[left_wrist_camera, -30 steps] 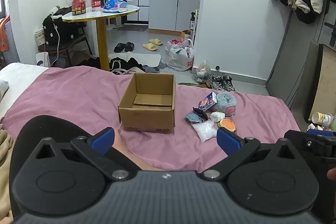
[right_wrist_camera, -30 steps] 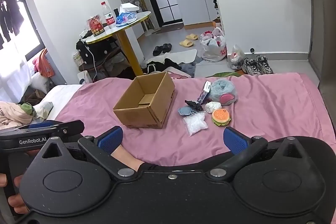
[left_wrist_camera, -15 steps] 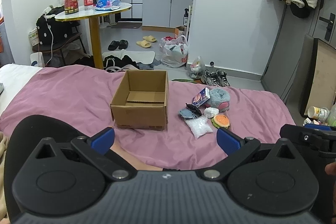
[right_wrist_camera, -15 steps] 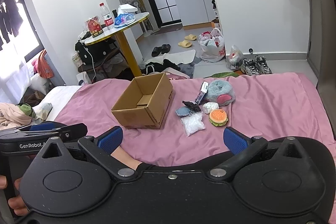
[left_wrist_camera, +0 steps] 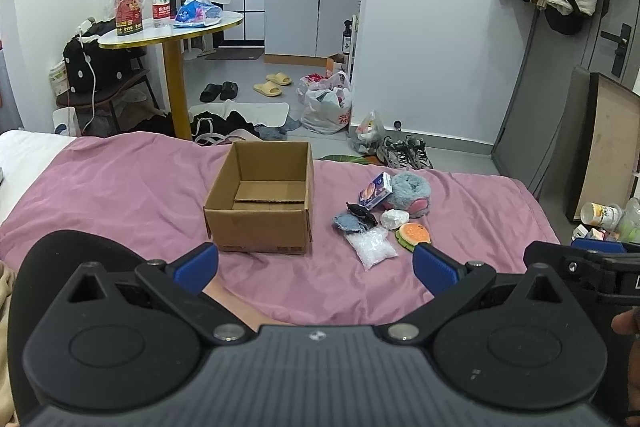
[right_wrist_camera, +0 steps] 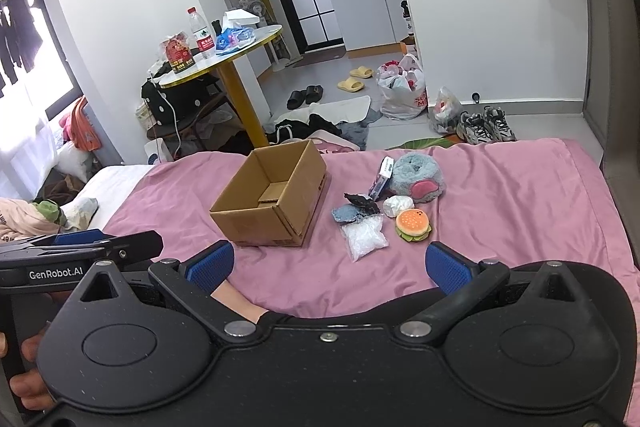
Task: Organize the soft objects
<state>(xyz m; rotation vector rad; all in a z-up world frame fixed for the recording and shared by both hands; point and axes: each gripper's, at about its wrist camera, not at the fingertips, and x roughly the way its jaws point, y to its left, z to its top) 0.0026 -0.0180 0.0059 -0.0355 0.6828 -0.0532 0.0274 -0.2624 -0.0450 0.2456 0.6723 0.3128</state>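
Note:
An open, empty cardboard box (left_wrist_camera: 260, 203) (right_wrist_camera: 276, 193) stands on the pink bedspread (left_wrist_camera: 120, 195). To its right lies a cluster of small items: a fluffy grey-blue plush (left_wrist_camera: 410, 193) (right_wrist_camera: 418, 177), a burger-shaped toy (left_wrist_camera: 414, 235) (right_wrist_camera: 413, 224), a white ball (left_wrist_camera: 394, 218), a clear plastic bag (left_wrist_camera: 371, 247) (right_wrist_camera: 363, 235), a blue cloth piece (right_wrist_camera: 346, 214), a black item (right_wrist_camera: 362, 203) and a small carton (left_wrist_camera: 375, 191). My left gripper (left_wrist_camera: 316, 265) and right gripper (right_wrist_camera: 330, 263) both stand open and hold nothing, short of the box and the cluster.
Past the bed stand a round yellow table (left_wrist_camera: 176, 27) with a bottle and packets, a chair with a black bag (left_wrist_camera: 96, 67), slippers, plastic bags (left_wrist_camera: 326, 103) and shoes (left_wrist_camera: 404, 151) on the floor. A person's leg (left_wrist_camera: 236, 303) lies between the left gripper's fingers.
Both cameras have shifted slightly, the left view swinging right so the box sits more to the left in it. Both grippers stay open; nothing on the bed has moved.

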